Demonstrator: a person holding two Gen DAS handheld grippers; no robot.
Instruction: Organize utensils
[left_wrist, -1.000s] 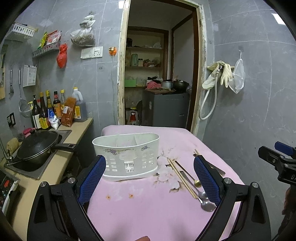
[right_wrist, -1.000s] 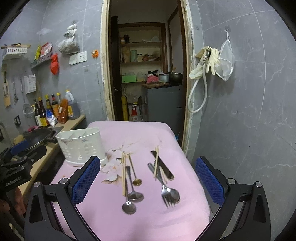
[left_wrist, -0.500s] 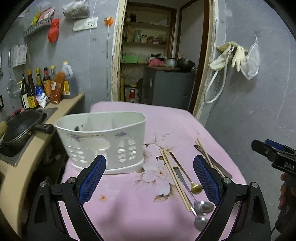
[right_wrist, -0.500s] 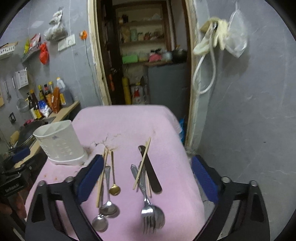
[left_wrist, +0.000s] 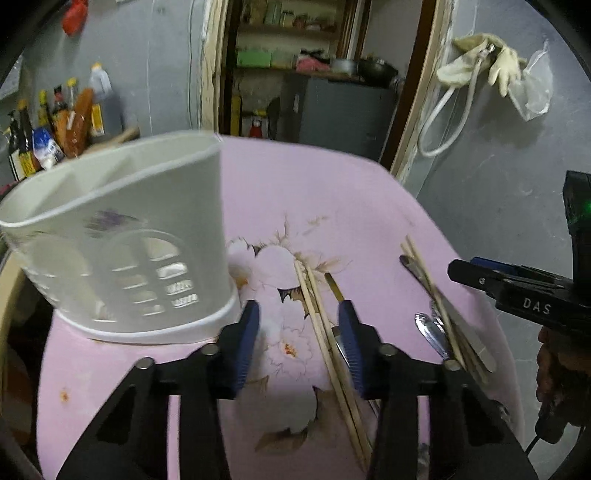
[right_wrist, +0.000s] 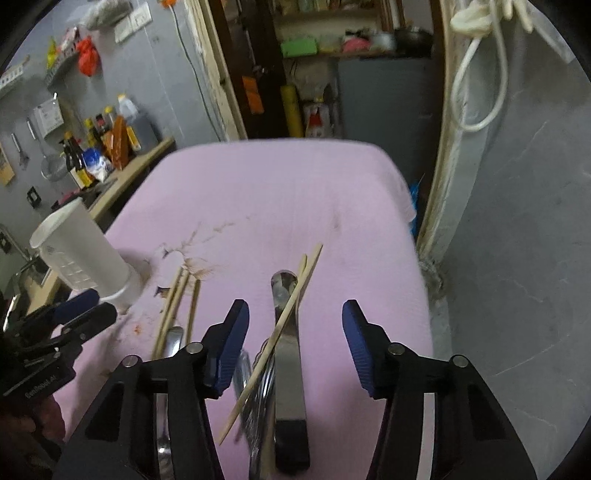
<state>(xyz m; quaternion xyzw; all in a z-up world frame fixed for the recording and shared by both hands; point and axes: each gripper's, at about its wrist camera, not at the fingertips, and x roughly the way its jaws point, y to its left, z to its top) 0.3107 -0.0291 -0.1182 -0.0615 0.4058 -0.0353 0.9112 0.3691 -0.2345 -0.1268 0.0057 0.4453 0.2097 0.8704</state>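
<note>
Fingers of left gripper (left_wrist: 299, 332) and right gripper (right_wrist: 293, 339) narrowed but still spread, now low over chopsticks (left_wrist: 325, 332) and knife (right_wrist: 288, 354) right of caddy (left_wrist: 122, 236); pickup imminent, nothing pinched yet.

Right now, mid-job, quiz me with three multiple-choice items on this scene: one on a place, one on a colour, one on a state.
1. Where does the white caddy stand on the pink cloth?
A. left side
B. right side
C. in the doorway

2. What colour are the pads on the fingers?
A. red
B. blue
C. green

3. What is the right gripper doing?
A. shut on a chopstick
B. shut on a spoon
C. open, holding nothing

Key: 1 A, it stands left of the utensils; 2 B, the pads show blue; 3 C, the fingers stand apart over a chopstick.
</note>
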